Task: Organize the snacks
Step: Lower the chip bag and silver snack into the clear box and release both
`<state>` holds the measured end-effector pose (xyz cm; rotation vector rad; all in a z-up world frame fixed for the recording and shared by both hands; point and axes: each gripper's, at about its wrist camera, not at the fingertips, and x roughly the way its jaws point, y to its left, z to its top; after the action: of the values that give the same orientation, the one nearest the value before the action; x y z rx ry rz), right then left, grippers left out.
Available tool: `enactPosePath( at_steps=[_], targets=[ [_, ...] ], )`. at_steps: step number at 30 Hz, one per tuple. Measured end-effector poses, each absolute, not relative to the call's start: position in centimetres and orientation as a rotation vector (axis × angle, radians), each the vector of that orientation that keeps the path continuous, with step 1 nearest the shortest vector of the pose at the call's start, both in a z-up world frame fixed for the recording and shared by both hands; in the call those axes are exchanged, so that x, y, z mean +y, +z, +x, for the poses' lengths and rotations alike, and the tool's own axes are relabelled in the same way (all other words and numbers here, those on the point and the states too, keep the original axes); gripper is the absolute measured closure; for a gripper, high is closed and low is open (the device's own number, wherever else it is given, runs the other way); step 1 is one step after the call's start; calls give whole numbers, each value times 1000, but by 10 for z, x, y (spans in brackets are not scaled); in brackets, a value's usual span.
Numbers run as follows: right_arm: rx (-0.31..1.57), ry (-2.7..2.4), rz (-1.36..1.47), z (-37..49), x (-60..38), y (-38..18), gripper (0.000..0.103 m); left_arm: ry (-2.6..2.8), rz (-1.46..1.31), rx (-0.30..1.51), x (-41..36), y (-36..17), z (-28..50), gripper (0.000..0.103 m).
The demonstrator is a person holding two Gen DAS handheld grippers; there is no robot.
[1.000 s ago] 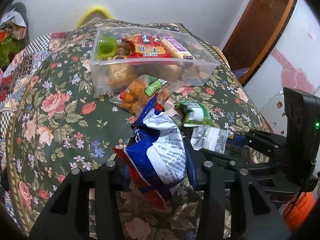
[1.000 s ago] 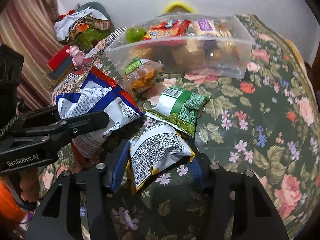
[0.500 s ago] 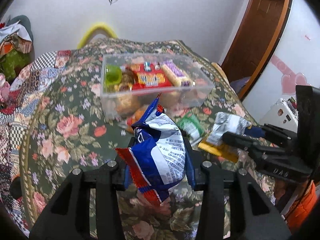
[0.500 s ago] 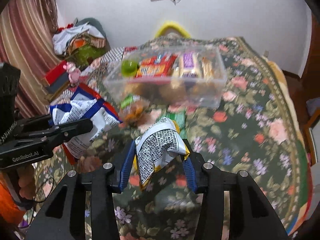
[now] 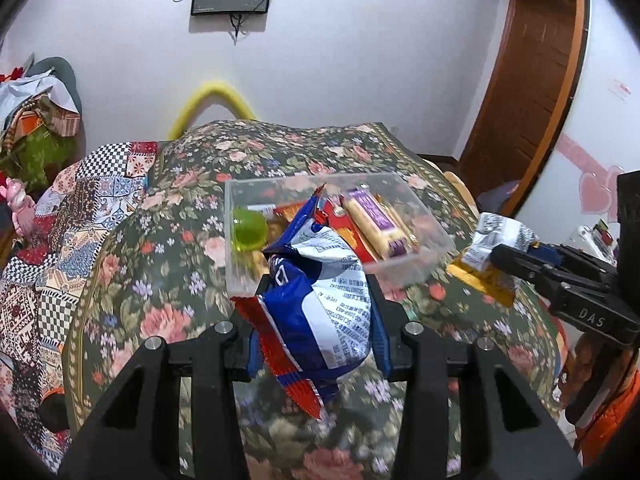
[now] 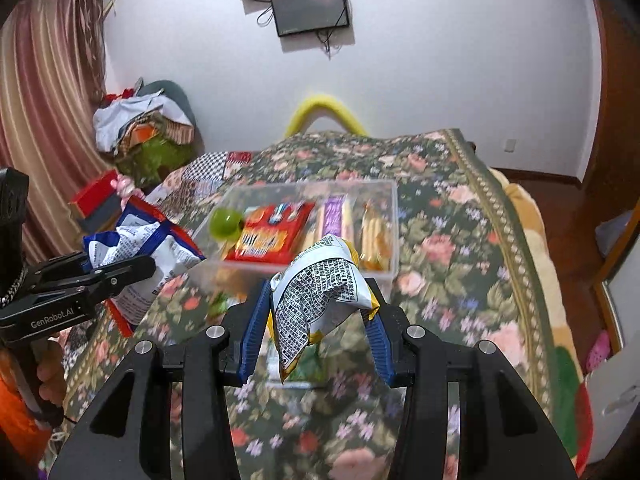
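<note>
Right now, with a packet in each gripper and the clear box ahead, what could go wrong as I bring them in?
1. The clear box already looks crowded: red packet, purple-label bar, green cup. Two more packets may sit proud or spill over the rim.
2. The left gripper pinches the blue-and-white bag, the right gripper the yellow-edged packet; both are puffy and crumpled, so either could slip.
3. Both heading for the box together may collide.
</note>
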<state>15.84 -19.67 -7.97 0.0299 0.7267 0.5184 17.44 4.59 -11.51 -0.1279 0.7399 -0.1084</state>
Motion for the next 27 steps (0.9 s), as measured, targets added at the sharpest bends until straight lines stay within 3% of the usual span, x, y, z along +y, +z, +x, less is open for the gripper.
enactPosePath(
  at_steps=[27],
  targets=[
    [793, 478, 10, 252, -183, -121, 61, -43, -110, 780, 75, -162, 279, 60]
  ],
)
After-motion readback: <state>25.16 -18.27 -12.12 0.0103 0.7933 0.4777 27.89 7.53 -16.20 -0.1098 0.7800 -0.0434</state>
